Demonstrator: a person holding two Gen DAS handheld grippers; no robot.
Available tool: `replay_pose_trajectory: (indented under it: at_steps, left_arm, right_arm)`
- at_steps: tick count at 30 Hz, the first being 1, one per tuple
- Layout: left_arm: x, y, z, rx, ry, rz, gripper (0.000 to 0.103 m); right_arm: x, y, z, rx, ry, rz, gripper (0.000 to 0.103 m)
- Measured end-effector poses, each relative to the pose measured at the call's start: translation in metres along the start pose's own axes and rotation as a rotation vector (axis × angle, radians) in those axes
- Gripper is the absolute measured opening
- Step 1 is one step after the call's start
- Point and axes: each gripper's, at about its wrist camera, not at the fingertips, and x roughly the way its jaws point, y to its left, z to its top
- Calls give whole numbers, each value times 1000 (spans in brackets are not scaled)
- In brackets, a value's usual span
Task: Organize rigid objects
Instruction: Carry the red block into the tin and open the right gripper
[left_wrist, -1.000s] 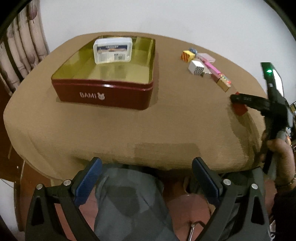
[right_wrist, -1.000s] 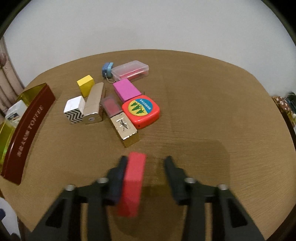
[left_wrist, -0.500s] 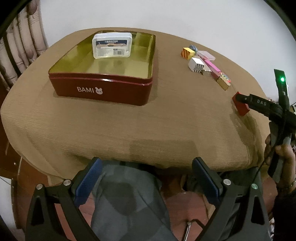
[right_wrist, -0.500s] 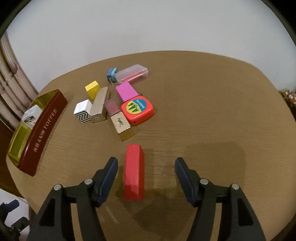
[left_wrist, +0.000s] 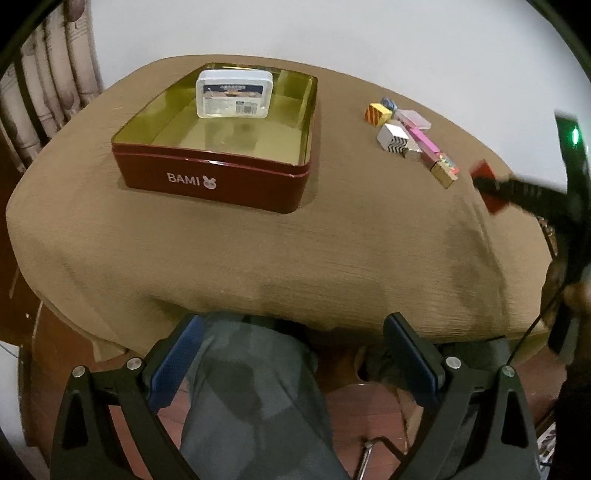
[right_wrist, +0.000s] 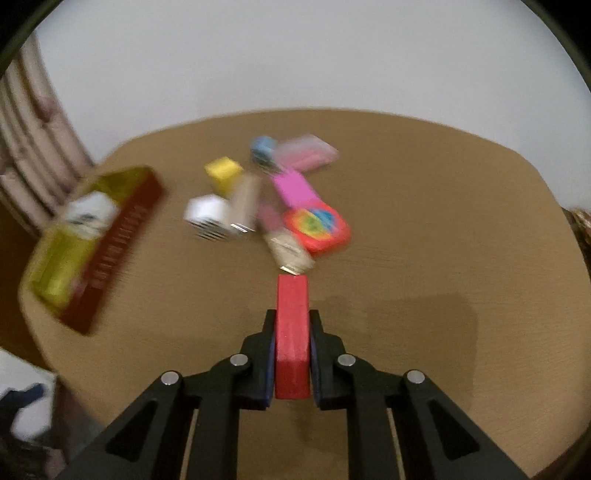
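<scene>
My right gripper (right_wrist: 291, 325) is shut on a red block (right_wrist: 291, 332) and holds it above the brown table, near side of a cluster of small objects. The block also shows in the left wrist view (left_wrist: 487, 184) at the far right. The cluster holds a red tape measure (right_wrist: 317, 229), a pink box (right_wrist: 295, 188), a yellow block (right_wrist: 223, 173) and a zigzag white cube (right_wrist: 207, 214). A dark red BAMI tin (left_wrist: 214, 181) with a gold inside holds a white box (left_wrist: 234, 94). My left gripper (left_wrist: 291, 362) is open and empty, off the table's near edge.
The table (left_wrist: 258, 243) has a brown cloth that hangs over its near edge. A person's legs (left_wrist: 255, 398) are below the left gripper. Curtains (left_wrist: 48, 81) hang at the left. A white wall stands behind the table.
My right gripper has shut on the red block, which stood loose between the open jaws half a second ago. The right wrist view is now blurred by motion. The left gripper stays open.
</scene>
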Motion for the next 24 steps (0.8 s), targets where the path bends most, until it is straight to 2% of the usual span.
replay_pose_trajectory:
  at_steps: [2, 5, 7, 9, 13, 16, 19, 24]
  left_arm:
    - [-9, 0, -3, 13, -24, 12, 96]
    - [-18, -3, -9, 53, -76, 74, 97]
    - [-19, -3, -11, 69, -86, 98, 97]
    - [-19, 0, -10, 62, -81, 83, 97]
    - [-17, 9, -10, 44, -68, 51, 97]
    - [-12, 14, -12, 37, -52, 54, 97]
    - [-10, 22, -11, 14, -39, 32, 97]
    - [-6, 31, -9, -8, -24, 14, 97]
  right_arm:
    - [-8, 26, 20, -32, -5, 89, 15]
    - [-8, 76, 53, -91, 0, 208, 15]
    - [6, 108, 75, -110, 29, 277, 15]
    - [25, 135, 91, -126, 59, 299, 15]
    - [72, 169, 113, -109, 141, 307, 15]
    - [99, 186, 118, -118, 176, 257, 15]
    - [123, 201, 120, -165, 177, 155, 15]
    - [156, 211, 135, -158, 197, 113, 15]
